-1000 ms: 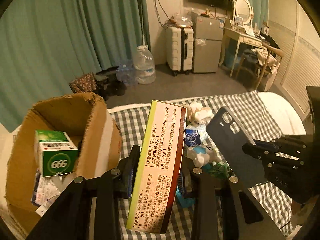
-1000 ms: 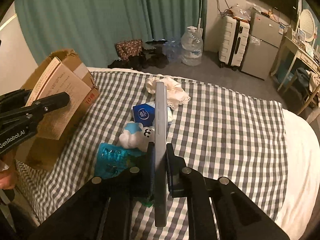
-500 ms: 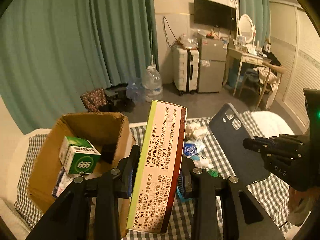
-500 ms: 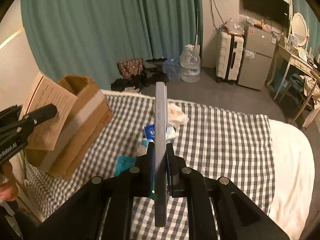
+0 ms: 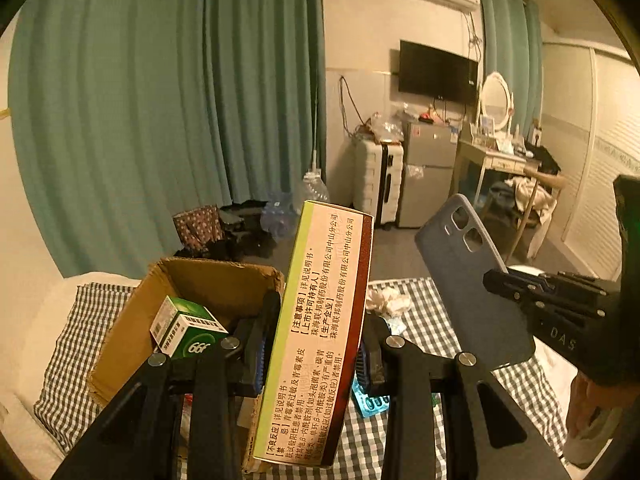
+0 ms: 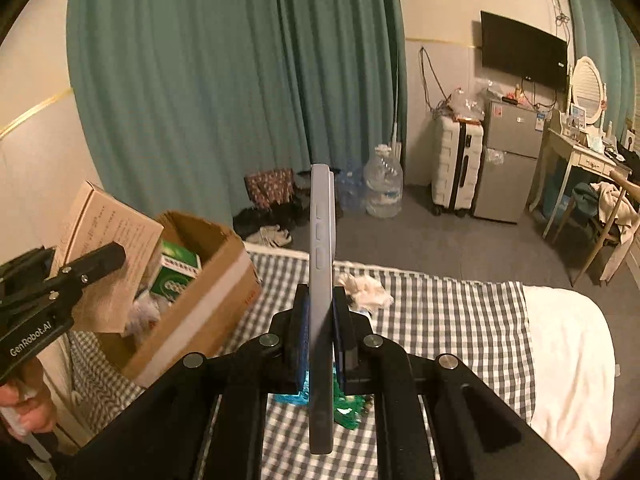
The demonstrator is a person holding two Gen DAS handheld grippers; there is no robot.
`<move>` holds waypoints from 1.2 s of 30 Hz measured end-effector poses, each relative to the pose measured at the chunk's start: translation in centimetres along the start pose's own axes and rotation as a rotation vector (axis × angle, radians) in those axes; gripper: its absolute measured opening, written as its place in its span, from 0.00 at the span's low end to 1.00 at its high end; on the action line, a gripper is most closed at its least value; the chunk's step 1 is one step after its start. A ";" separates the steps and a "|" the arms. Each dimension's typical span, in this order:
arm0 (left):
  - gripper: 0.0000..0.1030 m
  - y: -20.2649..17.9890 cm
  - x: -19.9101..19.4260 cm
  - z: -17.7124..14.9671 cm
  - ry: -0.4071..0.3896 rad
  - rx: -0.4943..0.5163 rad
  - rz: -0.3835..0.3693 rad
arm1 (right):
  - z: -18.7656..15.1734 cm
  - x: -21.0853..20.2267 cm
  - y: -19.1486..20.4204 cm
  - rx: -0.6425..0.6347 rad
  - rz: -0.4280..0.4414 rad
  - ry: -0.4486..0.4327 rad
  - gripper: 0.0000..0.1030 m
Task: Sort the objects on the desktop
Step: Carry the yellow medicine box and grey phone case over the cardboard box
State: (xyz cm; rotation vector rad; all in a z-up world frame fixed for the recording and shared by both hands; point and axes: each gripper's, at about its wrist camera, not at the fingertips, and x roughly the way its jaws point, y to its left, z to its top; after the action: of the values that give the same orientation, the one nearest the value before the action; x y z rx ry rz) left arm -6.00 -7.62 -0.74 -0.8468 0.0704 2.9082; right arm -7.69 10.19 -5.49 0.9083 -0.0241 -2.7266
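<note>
While the left gripper [image 5: 316,360] clamps a tall medicine carton [image 5: 320,320] printed with Chinese text, its pads pressing the carton's two narrow sides, the carton stands nearly upright in the lower centre of the left wrist view. At the right of that frame the right gripper [image 5: 500,280] grips a blue-grey phone case [image 5: 468,280], its jaws closed narrowly on the case's lower edge so that the camera cut-outs point to the upper left. In the right wrist view the same case appears edge-on, rising straight up the middle of the frame between the two pads. An open cardboard box [image 5: 132,332] sits at the lower left on a checked cloth [image 5: 420,312], and inside it lies a green and white box [image 5: 184,328] marked 666, tilted against the cardboard wall. Farther along the cloth, right of the carton, rests a crumpled white tissue [image 5: 388,300], and a teal packet [image 5: 372,402] shows just beneath the left gripper's right finger. A hand [image 6: 24,408] holding the left gripper's handle is visible at the lower left of the right wrist view.
</note>
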 end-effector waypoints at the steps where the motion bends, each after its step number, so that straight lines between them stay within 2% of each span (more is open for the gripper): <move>1: 0.32 0.2 -0.1 0.1 -0.005 -0.006 -0.006 | 0.1 -0.3 0.4 -0.004 -0.002 -0.009 0.09; 10: 0.32 1.5 -0.1 -0.1 -0.007 -0.026 -0.041 | 0.3 -0.2 3.1 -0.034 0.004 -0.001 0.09; 20: 0.32 2.6 0.0 -0.1 -0.010 -0.037 -0.011 | 0.6 0.9 4.3 -0.047 0.022 0.012 0.09; 36: 0.32 8.6 -0.2 -0.2 -0.019 -0.118 0.069 | 2.3 2.3 7.7 -0.096 0.098 -0.028 0.09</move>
State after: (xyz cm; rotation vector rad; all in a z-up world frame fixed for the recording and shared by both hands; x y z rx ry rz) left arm -6.79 -16.22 -0.74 -0.8505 -0.0751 3.0102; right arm -8.94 2.04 -4.26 0.8197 0.0542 -2.6257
